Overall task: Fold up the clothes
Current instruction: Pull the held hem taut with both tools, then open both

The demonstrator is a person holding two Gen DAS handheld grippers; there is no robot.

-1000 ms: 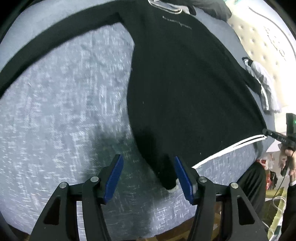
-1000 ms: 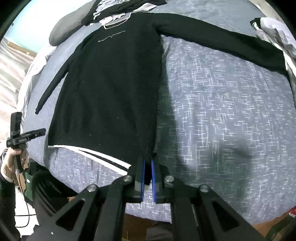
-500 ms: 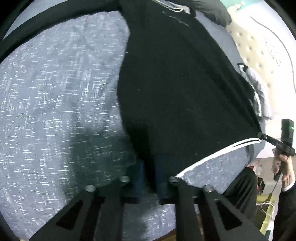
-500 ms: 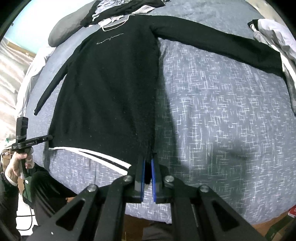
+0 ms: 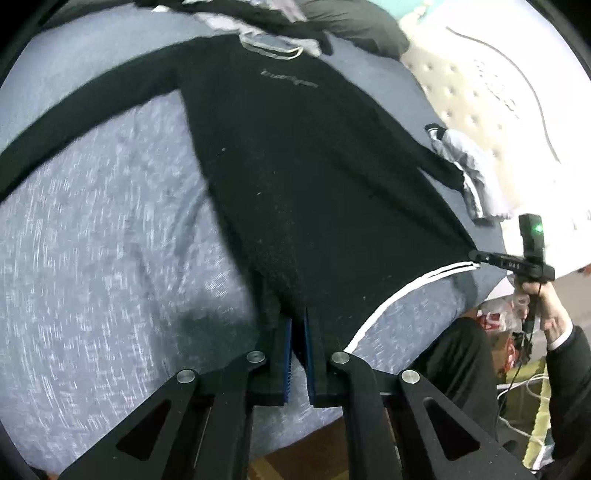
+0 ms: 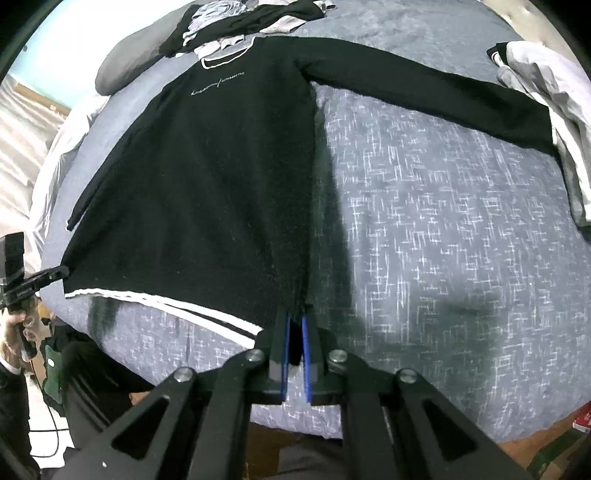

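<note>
A black long-sleeved sweater [image 5: 314, 177] with white hem stripes lies spread face up on the grey-blue bedspread [image 5: 96, 251], collar far, hem near. My left gripper [image 5: 298, 328] is shut on the hem's left corner. My right gripper [image 6: 294, 328] is shut on the hem's right corner, and it also shows at the right of the left wrist view [image 5: 480, 255]. The sweater [image 6: 207, 177] hangs taut between the two corners. One sleeve stretches out to the right in the right wrist view [image 6: 436, 88].
A pile of dark and grey clothes [image 6: 243, 22] lies beyond the collar. A grey and white garment [image 6: 554, 110] lies at the bed's right side over the sleeve cuff. A tufted headboard [image 5: 480, 92] stands past it. The bed edge [image 6: 295, 424] is near.
My left gripper closed on the hem's left corner, having been open around it a second ago. The hem has lifted slightly. The right gripper has kept its hold.
</note>
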